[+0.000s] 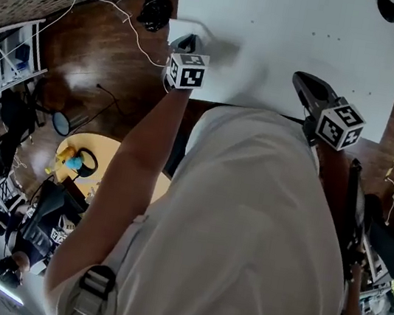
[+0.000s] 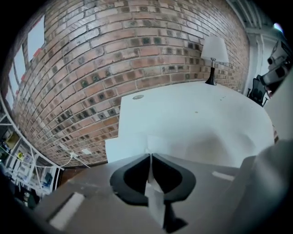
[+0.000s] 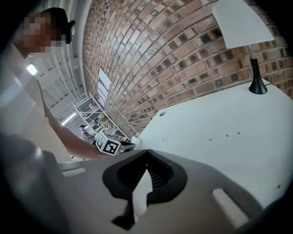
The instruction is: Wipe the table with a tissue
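My left gripper (image 2: pixel 150 156) pinches the tissue (image 2: pixel 154 201) at the table's (image 2: pixel 197 114) near corner. My right gripper (image 3: pixel 146 151) hangs pressed together, empty. Most wiping seems left.

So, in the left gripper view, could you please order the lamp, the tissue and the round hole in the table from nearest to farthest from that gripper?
1. tissue: pinched in the left gripper jaws.
2. round hole: far left of the table.
3. lamp: far right corner.
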A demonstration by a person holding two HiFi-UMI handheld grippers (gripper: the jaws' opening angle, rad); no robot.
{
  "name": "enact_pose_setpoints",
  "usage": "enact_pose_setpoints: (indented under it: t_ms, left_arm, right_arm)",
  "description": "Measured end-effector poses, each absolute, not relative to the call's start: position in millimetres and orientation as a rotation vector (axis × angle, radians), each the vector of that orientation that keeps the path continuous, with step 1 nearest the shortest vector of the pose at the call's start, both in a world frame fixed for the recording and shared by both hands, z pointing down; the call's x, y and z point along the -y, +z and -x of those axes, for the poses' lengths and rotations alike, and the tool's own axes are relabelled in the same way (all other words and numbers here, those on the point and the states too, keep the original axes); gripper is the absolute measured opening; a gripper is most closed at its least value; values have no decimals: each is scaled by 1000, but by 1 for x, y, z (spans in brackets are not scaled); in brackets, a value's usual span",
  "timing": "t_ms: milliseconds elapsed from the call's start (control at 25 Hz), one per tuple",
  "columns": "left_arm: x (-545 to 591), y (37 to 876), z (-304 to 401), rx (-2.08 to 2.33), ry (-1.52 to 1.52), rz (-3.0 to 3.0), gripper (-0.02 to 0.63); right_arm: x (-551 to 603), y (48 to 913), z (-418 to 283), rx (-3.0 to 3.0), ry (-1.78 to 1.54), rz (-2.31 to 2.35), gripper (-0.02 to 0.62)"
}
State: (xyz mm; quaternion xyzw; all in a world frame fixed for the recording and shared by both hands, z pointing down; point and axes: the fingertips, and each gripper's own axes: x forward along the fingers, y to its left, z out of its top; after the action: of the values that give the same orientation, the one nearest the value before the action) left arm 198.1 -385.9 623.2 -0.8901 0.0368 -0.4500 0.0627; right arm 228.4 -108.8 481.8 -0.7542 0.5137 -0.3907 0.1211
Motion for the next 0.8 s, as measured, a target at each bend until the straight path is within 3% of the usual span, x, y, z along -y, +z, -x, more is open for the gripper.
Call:
enact_pose_setpoints:
  t_ms: [360, 800]
  left_arm:
    - [344, 622, -207, -217, -1348, 2715, 8]
    - [282, 621, -219, 121, -1375, 2794, 17]
  right_arm:
    - [80, 478, -245, -1521, -1133, 2204, 8]
    - [63, 482, -256, -1522, -1145, 2199, 8]
